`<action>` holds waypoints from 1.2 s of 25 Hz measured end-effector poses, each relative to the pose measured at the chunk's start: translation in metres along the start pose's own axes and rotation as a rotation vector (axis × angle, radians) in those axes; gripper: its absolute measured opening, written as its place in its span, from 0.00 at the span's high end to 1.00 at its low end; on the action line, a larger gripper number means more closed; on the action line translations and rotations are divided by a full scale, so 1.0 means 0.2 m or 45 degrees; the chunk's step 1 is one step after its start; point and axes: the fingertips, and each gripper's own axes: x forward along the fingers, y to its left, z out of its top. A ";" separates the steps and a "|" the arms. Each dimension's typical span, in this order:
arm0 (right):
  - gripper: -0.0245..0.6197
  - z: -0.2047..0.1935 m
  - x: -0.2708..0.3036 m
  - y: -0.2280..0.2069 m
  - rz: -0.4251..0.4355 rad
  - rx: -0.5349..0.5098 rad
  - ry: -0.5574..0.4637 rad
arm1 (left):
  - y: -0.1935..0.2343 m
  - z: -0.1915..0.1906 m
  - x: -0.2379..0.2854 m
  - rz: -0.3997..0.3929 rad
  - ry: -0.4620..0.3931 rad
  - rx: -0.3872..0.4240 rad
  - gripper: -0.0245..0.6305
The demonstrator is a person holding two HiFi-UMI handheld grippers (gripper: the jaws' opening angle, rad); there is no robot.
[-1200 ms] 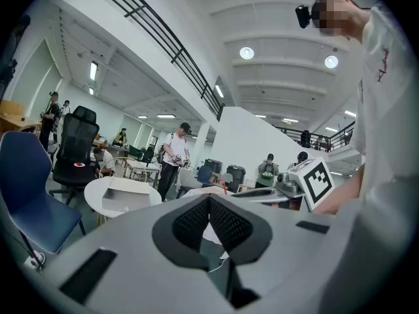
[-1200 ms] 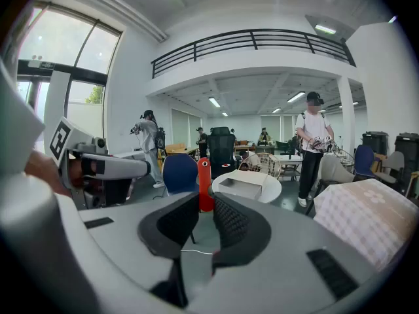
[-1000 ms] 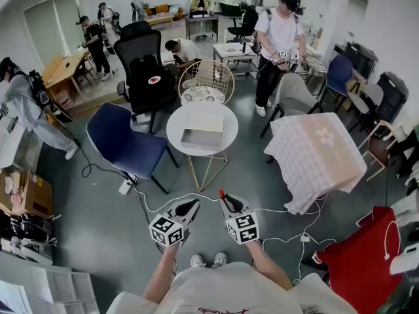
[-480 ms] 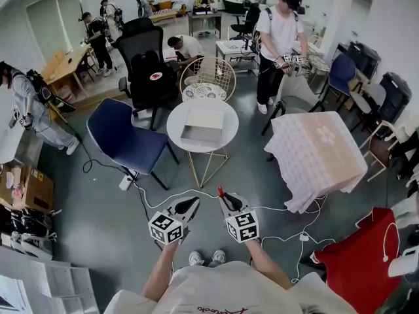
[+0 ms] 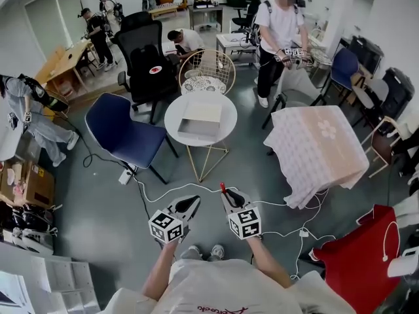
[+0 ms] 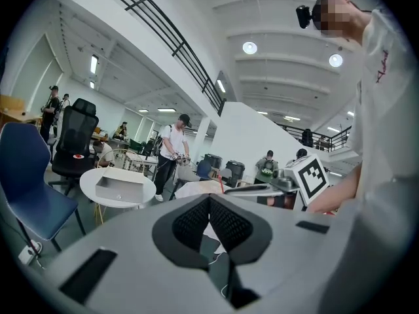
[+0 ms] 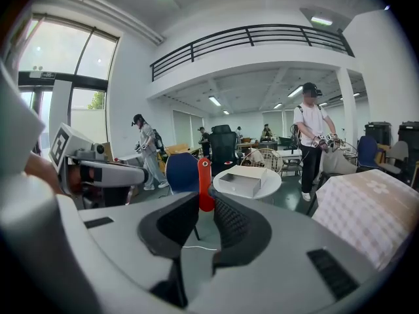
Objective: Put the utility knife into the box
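Open box [image 5: 200,122] atop round table [image 5: 169,120]

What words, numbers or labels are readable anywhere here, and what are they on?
Nothing can be read clearly.
Red print on the person's white shirt: cut off at the picture's edge, unreadable.
Round red-and-white label on the black office chair: too small to read.
Left marker cube and right marker cube: black-and-white square patterns only, no letters.
Box on the round table: no print visible.
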 end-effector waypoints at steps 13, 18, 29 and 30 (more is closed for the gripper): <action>0.84 -0.07 0.01 -0.09 0.001 0.004 0.036 | 0.02 -0.01 0.10 0.003 -0.006 -0.015 0.95; 0.84 -0.06 0.03 -0.12 0.005 -0.005 0.032 | 0.05 -0.02 0.13 0.003 -0.006 -0.023 0.95; 0.84 -0.06 0.10 -0.14 0.026 -0.017 0.058 | 0.10 -0.01 0.16 0.014 -0.006 -0.028 0.95; 0.84 -0.06 0.11 -0.14 0.029 -0.019 0.059 | 0.11 -0.01 0.16 0.016 -0.007 -0.030 0.95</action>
